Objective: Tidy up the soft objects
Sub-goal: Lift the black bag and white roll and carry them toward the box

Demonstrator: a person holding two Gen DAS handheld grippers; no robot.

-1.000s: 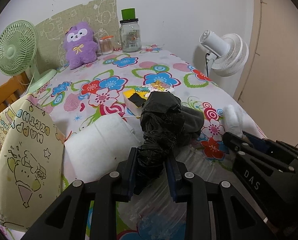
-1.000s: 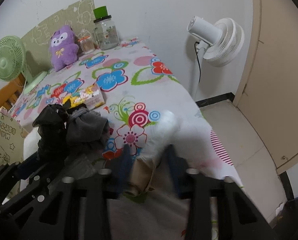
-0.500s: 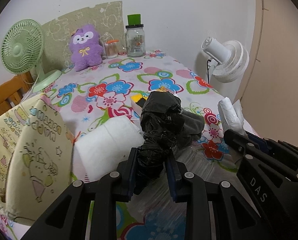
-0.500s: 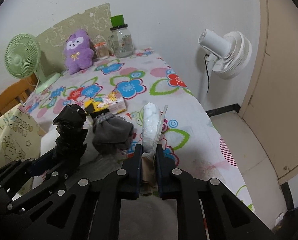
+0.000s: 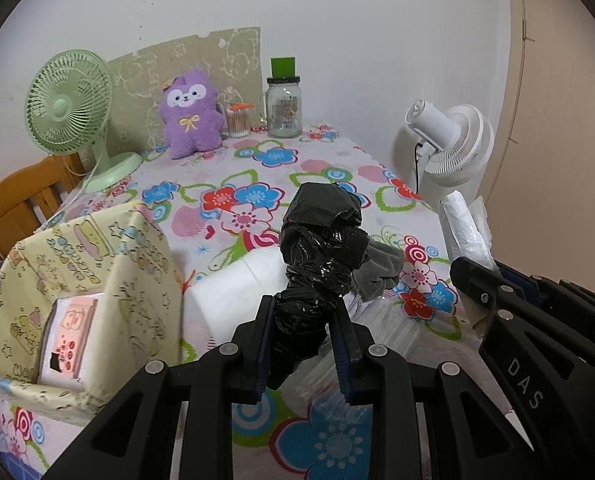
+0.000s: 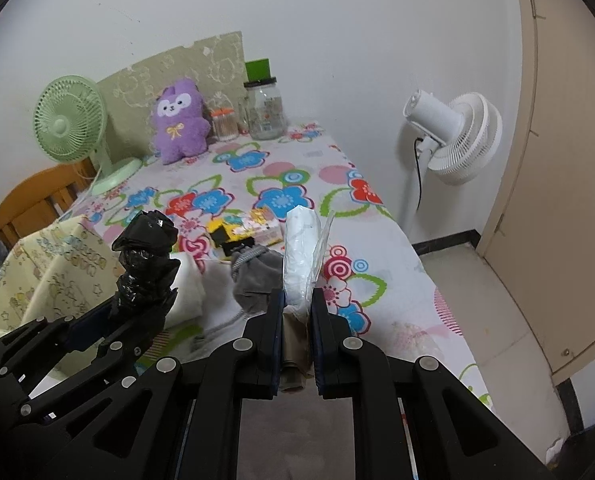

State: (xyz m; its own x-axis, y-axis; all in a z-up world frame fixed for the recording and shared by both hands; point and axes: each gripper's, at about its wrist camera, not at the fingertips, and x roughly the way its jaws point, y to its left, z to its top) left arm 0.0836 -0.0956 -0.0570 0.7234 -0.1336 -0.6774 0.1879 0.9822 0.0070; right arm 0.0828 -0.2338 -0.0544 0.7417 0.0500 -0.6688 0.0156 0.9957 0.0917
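Note:
My left gripper [image 5: 303,308] is shut on a crumpled black plastic bag [image 5: 321,240] and holds it above the flowered table [image 5: 257,176]; the bag also shows in the right wrist view [image 6: 145,256]. My right gripper [image 6: 297,304] is shut on a rolled white plastic bag [image 6: 299,264], seen also in the left wrist view [image 5: 459,224]. A grey sock [image 6: 257,280] and a white foam pad [image 5: 237,292] lie on the table below. A yellow fabric box [image 5: 93,292] stands at the left with a pink packet [image 5: 71,340] inside.
A purple plush toy [image 5: 189,116], a glass jar [image 5: 283,104], a cotton swab jar [image 5: 238,120] and a green fan [image 5: 69,108] stand at the far edge. A white floor fan [image 6: 453,136] stands right of the table. A yellow packet [image 6: 249,228] lies mid-table. A wooden chair [image 5: 13,208] is at left.
My right gripper closed on the white plastic bag and lifted it off the table. Both grippers rose and drew back; the yellow box's inside came into view.

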